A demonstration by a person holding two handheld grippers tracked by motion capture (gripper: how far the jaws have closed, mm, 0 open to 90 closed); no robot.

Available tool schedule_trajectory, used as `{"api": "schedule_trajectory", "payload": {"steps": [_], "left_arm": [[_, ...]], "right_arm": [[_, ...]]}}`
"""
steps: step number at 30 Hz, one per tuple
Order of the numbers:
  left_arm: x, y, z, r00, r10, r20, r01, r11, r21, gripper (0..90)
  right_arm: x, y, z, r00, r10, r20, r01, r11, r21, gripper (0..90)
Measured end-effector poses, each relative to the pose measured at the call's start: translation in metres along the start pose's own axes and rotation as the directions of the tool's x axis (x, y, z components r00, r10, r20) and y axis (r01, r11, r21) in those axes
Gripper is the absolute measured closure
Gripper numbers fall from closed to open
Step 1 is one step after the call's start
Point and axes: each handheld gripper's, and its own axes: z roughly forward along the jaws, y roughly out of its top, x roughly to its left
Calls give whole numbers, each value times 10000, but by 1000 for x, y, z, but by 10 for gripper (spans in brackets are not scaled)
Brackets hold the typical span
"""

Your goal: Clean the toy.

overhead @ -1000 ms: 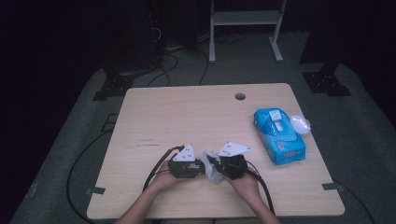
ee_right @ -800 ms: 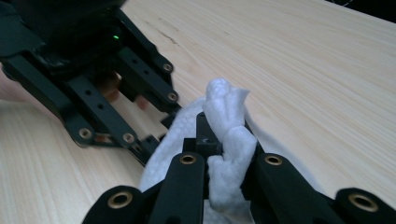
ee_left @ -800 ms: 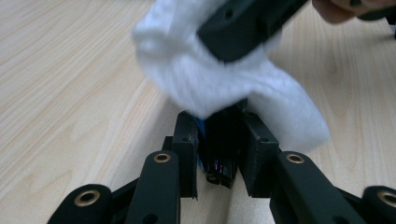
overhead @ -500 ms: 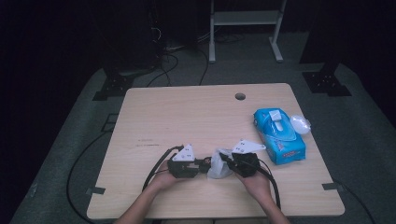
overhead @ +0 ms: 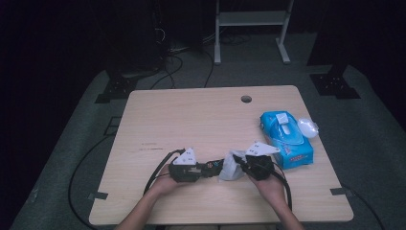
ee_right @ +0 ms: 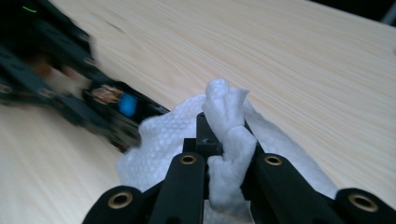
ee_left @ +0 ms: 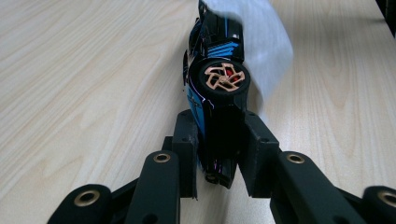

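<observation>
A black toy car (ee_left: 217,88) with blue stripes and copper wheels lies on its side, and my left gripper (ee_left: 219,154) is shut on its rear end. In the high view the left gripper (overhead: 203,170) holds the toy car (overhead: 213,167) low over the wooden table (overhead: 201,120), near the front edge. My right gripper (ee_right: 225,140) is shut on a bunched white wipe (ee_right: 224,114). The wipe (overhead: 231,167) hangs against the car's far end, and the right gripper (overhead: 242,166) sits just right of it. The toy car (ee_right: 112,112) is blurred in the right gripper view.
A blue pack of wipes (overhead: 286,139) lies at the table's right side, with a crumpled clear wrapper (overhead: 308,127) beside it. A round cable hole (overhead: 246,99) sits near the far edge. Cables trail from both grippers over the front edge.
My right gripper has carried the wipe to the right, away from the left gripper. The left gripper and the car have stayed in place.
</observation>
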Motion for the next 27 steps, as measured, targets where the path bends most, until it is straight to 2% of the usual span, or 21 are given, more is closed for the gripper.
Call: {"api": "schedule_trajectory", "payload": {"steps": [2, 5, 7, 9, 10, 13, 14, 15, 16, 17, 19, 21, 24, 25, 27], "left_arm": [[0, 1, 0, 10000, 8, 12, -8, 10000, 53, 704], [0, 2, 1, 9998, -187, 45, 187, 9998, 81, 689], [0, 5, 1, 9988, -491, 78, 494, 9980, -383, 634], [-2, 9, 1, 9998, -129, -152, 125, 9995, -285, 631], [-2, 10, 1, 9997, -118, -220, 112, 9995, -285, 638], [-1, 8, 0, 9998, -150, -131, 146, 9994, -310, 645], [-1, 8, 0, 9998, -120, -131, 116, 9994, -312, 646], [-1, 8, 0, 9999, -100, -137, 96, 9995, -307, 647], [-1, 8, 0, 9999, -81, -128, 77, 9995, -295, 647], [-1, 8, 0, 9999, -113, -111, 109, 9995, -312, 648], [-1, 8, -1, 9999, -75, -109, 72, 9996, -287, 649], [-1, 8, -1, 9999, -20, -116, 17, 9996, -275, 649], [-1, 8, -1, 9999, -55, -98, 52, 9996, -293, 649], [-1, 8, 0, 9999, -28, -100, 25, 9996, -280, 649], [-1, 8, -1, 9999, -58, -97, 56, 9996, -293, 649]], "right_arm": [[-4, -3, -2, 9998, 181, -68, -181, 9998, -52, 846], [2, -2, 1, 9997, -76, 213, 79, 9999, -136, 848], [5, -2, 3, 9999, -47, 110, 48, 9999, -118, 848], [9, 0, 6, 9999, -95, 59, 96, 9999, -130, 848], [11, 1, 7, 10000, -84, 31, 84, 9999, -139, 848], [17, 5, 11, 9995, -35, -324, 26, 9996, -268, 848], [21, 7, 13, 9979, -79, -639, 59, 9995, -321, 847], [25, 7, 15, 9971, -163, -750, 140, 9994, -305, 847], [31, 8, 18, 9950, -474, -874, 442, 9983, -390, 847], [33, 8, 19, 9948, -566, -842, 538, 9979, -360, 847], [30, 9, 18, 9946, -570, -872, 544, 9980, -315, 847], [22, 7, 13, 9979, -477, -449, 467, 9987, -223, 846], [7, 3, 9, 9994, 147, -311, -152, 9998, -160, 845], [7, 3, 9, 9991, 232, -347, -238, 9995, -193, 846], [13, 5, 12, 9992, 73, -397, -84, 9996, -281, 847]]}}
